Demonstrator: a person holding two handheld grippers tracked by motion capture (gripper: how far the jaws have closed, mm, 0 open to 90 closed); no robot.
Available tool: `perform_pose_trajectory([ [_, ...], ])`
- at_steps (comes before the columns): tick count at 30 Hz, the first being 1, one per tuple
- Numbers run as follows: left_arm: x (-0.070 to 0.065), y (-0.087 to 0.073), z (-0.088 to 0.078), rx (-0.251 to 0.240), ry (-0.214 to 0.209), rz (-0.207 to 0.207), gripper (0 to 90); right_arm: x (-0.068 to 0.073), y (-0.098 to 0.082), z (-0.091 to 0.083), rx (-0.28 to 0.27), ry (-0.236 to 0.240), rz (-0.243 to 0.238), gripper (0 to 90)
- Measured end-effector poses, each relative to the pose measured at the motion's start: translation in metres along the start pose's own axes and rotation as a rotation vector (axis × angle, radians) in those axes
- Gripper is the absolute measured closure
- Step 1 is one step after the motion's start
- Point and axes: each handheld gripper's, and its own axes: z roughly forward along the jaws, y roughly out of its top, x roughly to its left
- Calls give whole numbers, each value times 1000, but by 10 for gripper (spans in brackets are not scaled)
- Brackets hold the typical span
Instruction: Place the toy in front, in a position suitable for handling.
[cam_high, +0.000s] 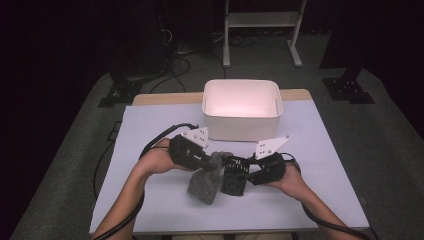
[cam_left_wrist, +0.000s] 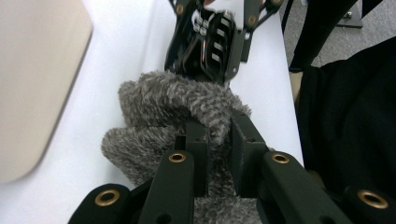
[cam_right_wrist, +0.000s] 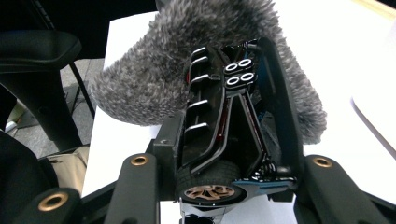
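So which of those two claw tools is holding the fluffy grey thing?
The left gripper, pinching the grey fuzzy cloth; the right gripper clamps a black toy car.

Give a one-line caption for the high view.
Left gripper pinches a grey fuzzy cloth while the right gripper holds a black toy car against it.

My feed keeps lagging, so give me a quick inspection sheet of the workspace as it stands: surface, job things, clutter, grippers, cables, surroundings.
Surface: pale table, wooden edge at the far side.
Job's things: grey fuzzy cloth and black toy car at the near middle, touching; the car's rear is pushed against the cloth.
Clutter: white bin at the far middle, inside looks bare.
Grippers: left gripper shut on a fold of the cloth; right gripper shut on the toy car's sides.
Cables: black cable loops from the left gripper; more lie on the floor beyond.
Surroundings: grey floor, white frame legs, dark backdrop.
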Motion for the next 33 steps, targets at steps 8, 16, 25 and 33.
perform_pose_trajectory([
  [8, -3, 27, 1, 17, -5, 65, 795, 9, 21, 24, 42, 24, -84, 559],
  [16, -2, 26, 7, 43, -14, 52, 797, 11, 24, 34, 28, 39, -84, 557],
  [25, -3, 39, 14, 68, -23, 81, 811, 12, 21, 33, 13, 13, -76, 566],
  [33, 3, 51, 26, 57, -38, 92, 830, 7, 10, 23, -28, 7, -32, 568],
])
